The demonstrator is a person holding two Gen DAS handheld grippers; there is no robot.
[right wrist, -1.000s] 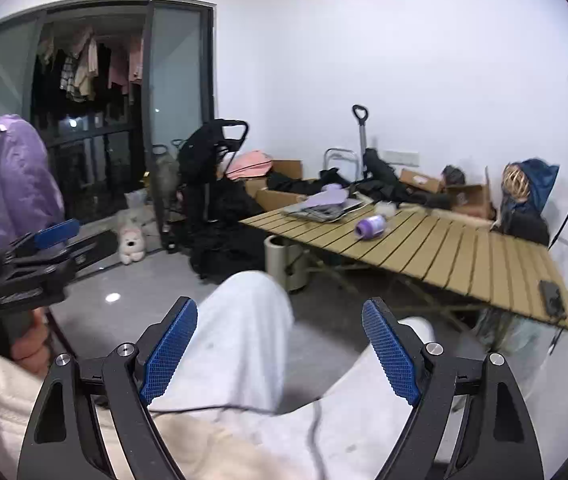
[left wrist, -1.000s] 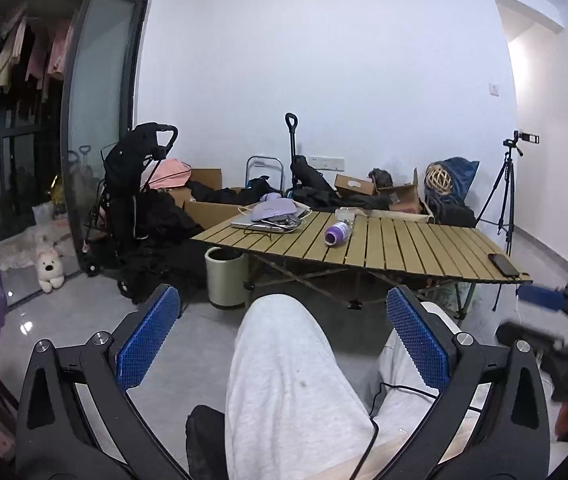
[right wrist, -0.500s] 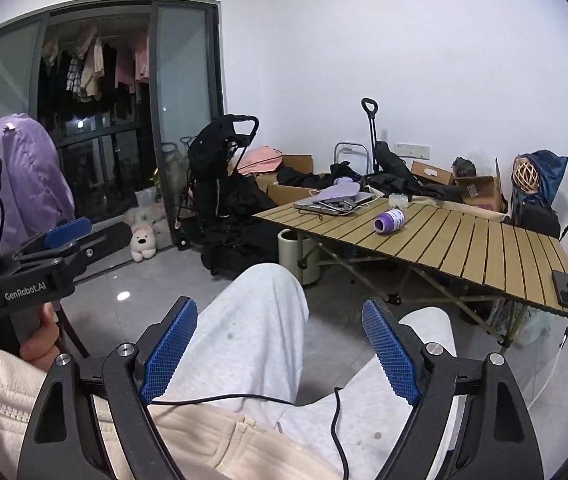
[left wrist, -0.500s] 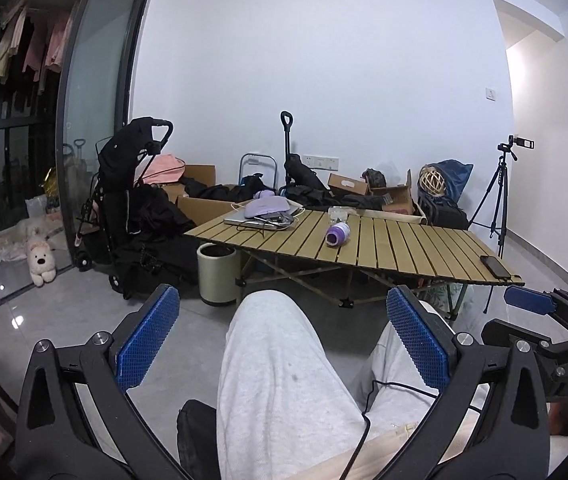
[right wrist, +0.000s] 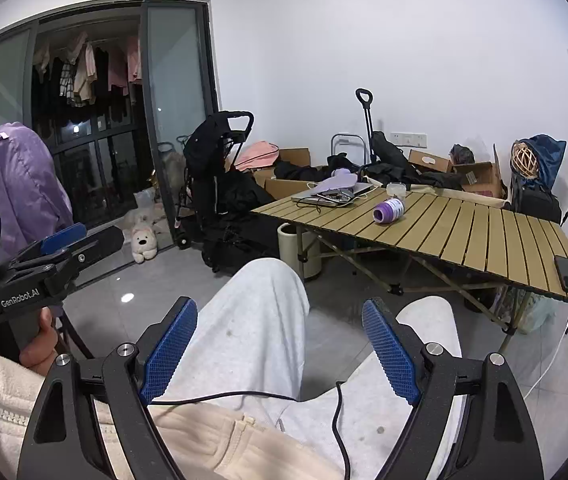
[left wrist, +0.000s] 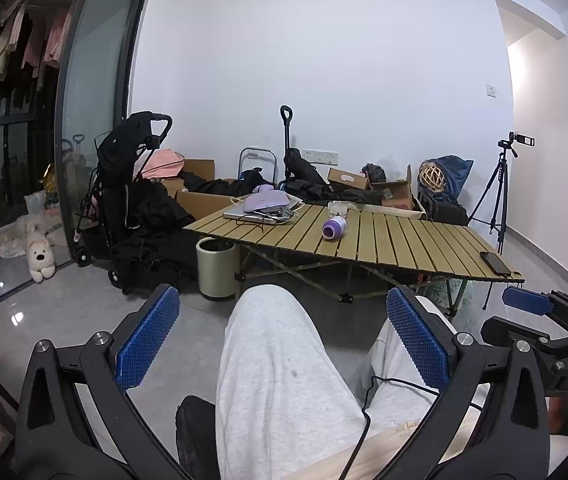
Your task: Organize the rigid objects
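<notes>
Bottle: purple cylindrical bottle (left wrist: 335, 227) lies sideways on slatted wooden folding table (left wrist: 403, 240), long axis toward camera | left gripper (left wrist: 280, 338): spread wide, empty | right gripper (right wrist: 280, 350): spread wide, empty

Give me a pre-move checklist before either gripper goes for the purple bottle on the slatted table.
1. left gripper open, nothing between its pads: ok.
2. right gripper open, nothing held: ok.
3. Grippers within reach of the table: not ok, both sit over the person's lap, well short of it.
4. purple bottle easy to grasp: cannot tell; it lies on its side and may roll.
5. Space around bottle: ok, apart from the laptop pile.
6. phone near the table edge: not ok, avoid bumping.
</notes>
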